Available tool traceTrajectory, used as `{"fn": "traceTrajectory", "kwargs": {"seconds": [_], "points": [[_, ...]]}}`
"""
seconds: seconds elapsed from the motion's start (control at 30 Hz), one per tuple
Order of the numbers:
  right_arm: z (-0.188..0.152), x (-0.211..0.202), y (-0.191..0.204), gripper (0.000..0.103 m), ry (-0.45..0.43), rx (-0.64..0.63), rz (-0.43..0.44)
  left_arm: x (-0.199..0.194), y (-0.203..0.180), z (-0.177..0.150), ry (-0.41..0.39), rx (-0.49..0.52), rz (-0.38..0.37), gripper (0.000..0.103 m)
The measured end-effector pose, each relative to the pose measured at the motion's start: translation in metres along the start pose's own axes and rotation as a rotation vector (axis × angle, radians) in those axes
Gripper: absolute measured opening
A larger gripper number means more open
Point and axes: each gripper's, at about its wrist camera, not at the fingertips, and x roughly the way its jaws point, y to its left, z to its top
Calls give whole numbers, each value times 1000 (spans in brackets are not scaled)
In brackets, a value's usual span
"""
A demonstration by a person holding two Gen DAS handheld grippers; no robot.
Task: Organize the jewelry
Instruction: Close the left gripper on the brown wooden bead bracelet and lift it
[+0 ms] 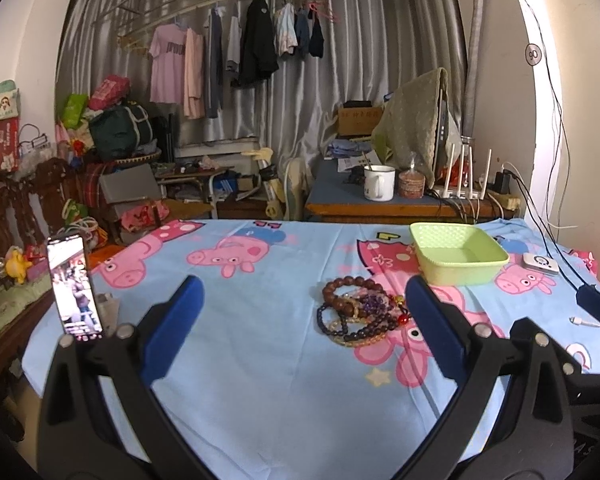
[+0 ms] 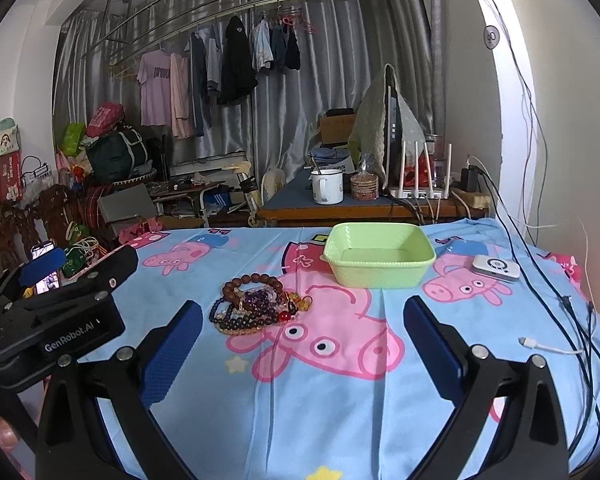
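Note:
A pile of bead bracelets, brown, purple, amber and dark, lies on the blue cartoon-pig cloth; it also shows in the right wrist view. A light green plastic basket stands empty behind and to the right of the pile, seen too in the right wrist view. My left gripper is open and empty, hovering short of the pile. My right gripper is open and empty, the pile near its left finger. The left gripper's body shows at the left of the right wrist view.
A phone stands propped at the table's left edge. A small white device and dark cables with a white plug lie at the right. A desk with a mug and router stands behind.

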Motion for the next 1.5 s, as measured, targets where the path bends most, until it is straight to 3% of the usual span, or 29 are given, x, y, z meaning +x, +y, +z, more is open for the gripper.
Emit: {"fn": "traceTrajectory", "kwargs": {"seconds": [0.47,0.7,0.87,0.9,1.07,1.13,1.23,1.5], "points": [[14,26,12,73,-26,-44,-16,31,10,8,7,-10,-2,97],[13,48,11,72,65,-39,43,52,24,5,67,-13,-43,97],[9,71,11,55,160,-92,100,83,52,0,169,8,-81,97],[8,77,11,47,184,-96,117,91,55,-3,203,15,-107,95],[5,126,9,15,343,-92,239,136,62,-8,390,24,-274,69],[6,148,5,0,411,-66,292,155,59,-10,461,11,-356,65],[13,178,2,0,475,-39,336,188,51,-7,520,-1,-424,60],[37,250,15,0,537,-145,314,273,26,-5,628,-18,-438,51]]}}
